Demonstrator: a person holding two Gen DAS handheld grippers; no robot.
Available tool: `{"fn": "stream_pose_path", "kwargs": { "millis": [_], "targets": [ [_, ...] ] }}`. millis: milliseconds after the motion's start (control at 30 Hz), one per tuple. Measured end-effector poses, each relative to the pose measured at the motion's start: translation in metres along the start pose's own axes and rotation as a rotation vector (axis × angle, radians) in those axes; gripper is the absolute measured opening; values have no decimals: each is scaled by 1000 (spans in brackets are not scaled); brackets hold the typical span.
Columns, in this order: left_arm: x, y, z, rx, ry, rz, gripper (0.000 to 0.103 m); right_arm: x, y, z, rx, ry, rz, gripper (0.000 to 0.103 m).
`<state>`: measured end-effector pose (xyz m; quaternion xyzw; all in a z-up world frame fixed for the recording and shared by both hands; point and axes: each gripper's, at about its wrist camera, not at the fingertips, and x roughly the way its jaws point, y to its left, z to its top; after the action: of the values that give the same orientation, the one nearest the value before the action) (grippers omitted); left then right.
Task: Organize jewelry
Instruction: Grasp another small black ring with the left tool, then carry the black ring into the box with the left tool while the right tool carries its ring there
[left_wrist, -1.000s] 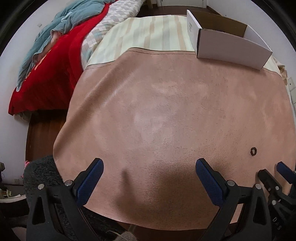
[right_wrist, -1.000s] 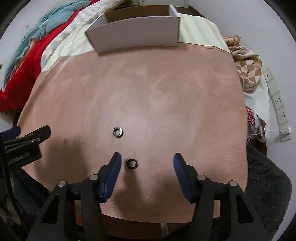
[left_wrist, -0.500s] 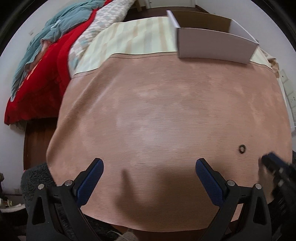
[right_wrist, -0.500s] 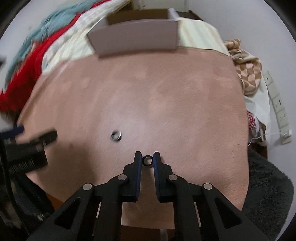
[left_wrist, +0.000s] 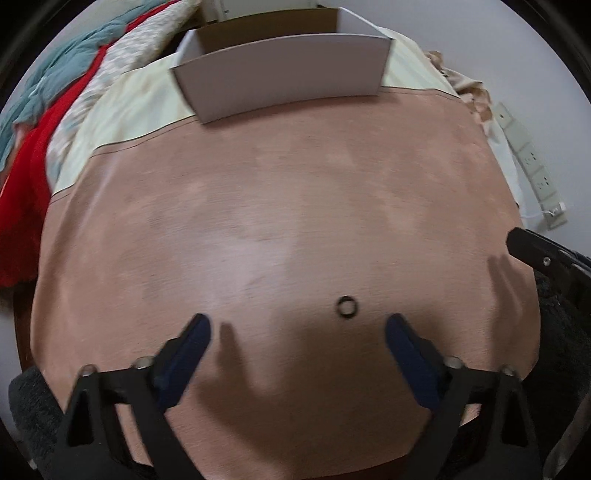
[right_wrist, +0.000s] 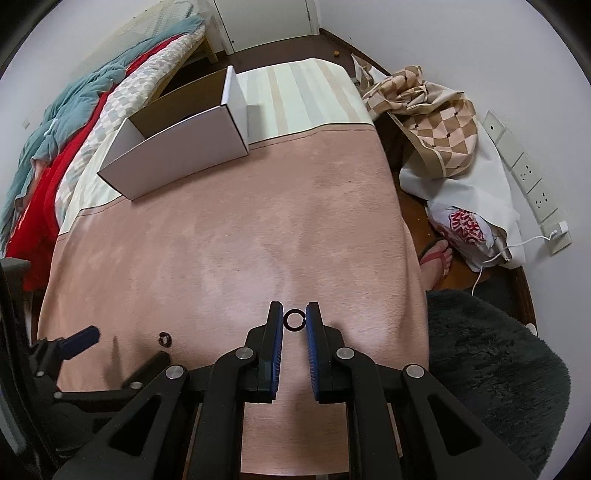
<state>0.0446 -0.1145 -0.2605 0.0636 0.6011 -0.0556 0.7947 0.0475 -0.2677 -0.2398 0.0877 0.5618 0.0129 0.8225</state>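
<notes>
My right gripper is shut on a small dark ring and holds it above the pink cloth. A second dark ring lies on the cloth just ahead of my left gripper, which is open and empty, with the ring nearer its right finger. That ring also shows in the right wrist view beside the left gripper's blue pad. An open white cardboard box stands at the cloth's far edge; it also shows in the left wrist view.
Red and teal bedding lies at the left. A checked cloth and white bag sit on the floor at the right by wall sockets. A dark shaggy rug and a sandalled foot are near the right edge.
My right gripper closed on one ring and lifted it clear of the cloth. My left gripper swung right, so the other ring now lies between its fingers' line.
</notes>
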Motion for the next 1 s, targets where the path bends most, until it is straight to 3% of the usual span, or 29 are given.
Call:
{"fn": "stream_pose_path", "kwargs": {
  "millis": [33, 267, 733, 867, 1000],
  "targets": [
    [1, -2, 0, 9, 3, -2, 68, 1, -2, 0, 1, 0, -2, 13],
    [0, -3, 11, 50, -34, -37, 10, 5, -8, 1, 15, 1, -10, 13],
    [-29, 17, 19, 30, -124, -50, 10, -12, 2, 14, 2, -53, 12, 13],
    [-52, 30, 42, 1, -173, -75, 10, -23, 13, 30, -7, -81, 46, 13],
    [-72, 53, 86, -59, -217, -113, 10, -32, 32, 65, -25, -116, 101, 13]
  ]
}}
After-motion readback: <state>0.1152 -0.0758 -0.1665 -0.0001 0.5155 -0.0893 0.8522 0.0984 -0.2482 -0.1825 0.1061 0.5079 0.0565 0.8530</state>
